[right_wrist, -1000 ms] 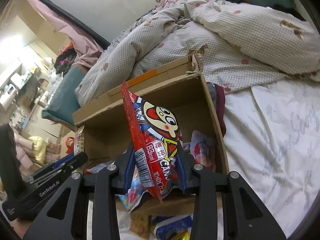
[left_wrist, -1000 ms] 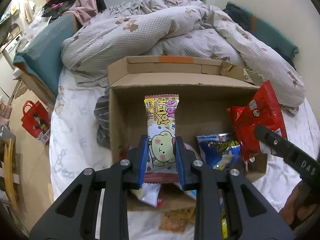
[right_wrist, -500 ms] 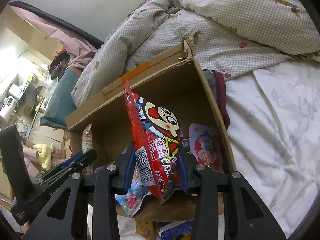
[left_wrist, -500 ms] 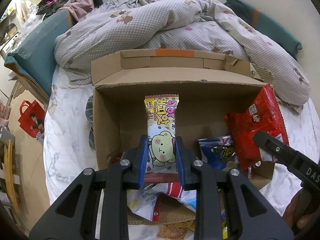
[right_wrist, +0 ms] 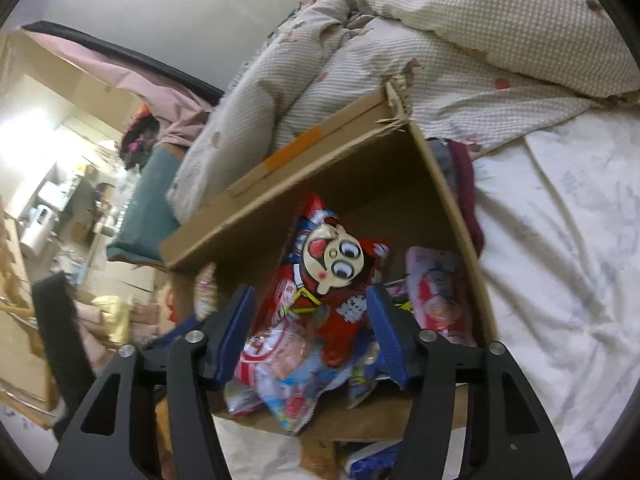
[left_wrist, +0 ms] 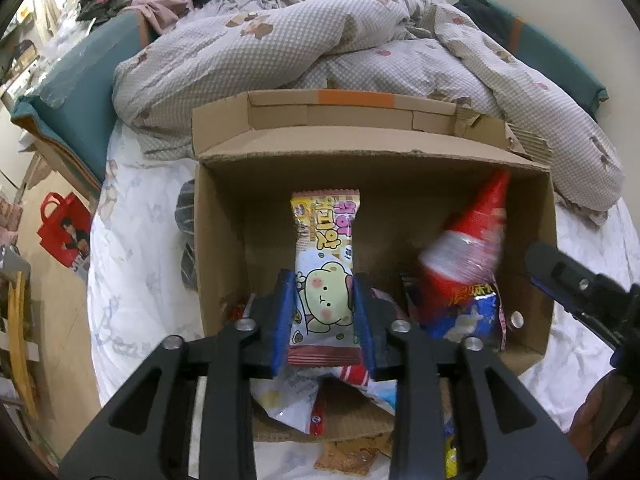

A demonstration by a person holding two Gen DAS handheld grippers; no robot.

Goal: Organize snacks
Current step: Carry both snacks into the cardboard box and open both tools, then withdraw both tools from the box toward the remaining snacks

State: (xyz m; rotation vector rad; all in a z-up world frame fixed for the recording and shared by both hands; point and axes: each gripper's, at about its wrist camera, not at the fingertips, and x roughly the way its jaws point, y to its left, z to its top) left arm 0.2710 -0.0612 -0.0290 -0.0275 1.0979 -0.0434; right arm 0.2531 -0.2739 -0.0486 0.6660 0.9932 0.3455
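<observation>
While both grippers hang over the open cardboard box (left_wrist: 224, 248) on the bed, the step in hand is dropping the two snack packets into it. The right gripper (right_wrist: 316, 336) has just been opening: its jaws stand wide, and the red packet (right_wrist: 332, 272) with the cartoon face sits between them with a gap on each side, tipped and lying on the pile in the box, so I judge it released. In the left view the same packet is a red blur against the far right corner, probably mid-fall.

The left gripper (left_wrist: 324, 316) has also just been opening a little, yet the pale packet (left_wrist: 324, 264) with the green bear stands upright between the blue pads (left_wrist: 283, 320) and both pads look to be touching its sides; whether they grip or only brush it is hard to say, I take it as held. It is above the left middle of the box, over bare cardboard floor.

To do it well:
- open the left jaws fully before pulling back, or the wrapper may cling to a pad and lift out
- let it fall flat on the free left side, not onto the blue packet (left_wrist: 460, 320) at right
- draw the right gripper straight up, clear of the box wall and of the other gripper
- loose wrappers (left_wrist: 296, 400) lie at the near flap, outside, so those come next
</observation>
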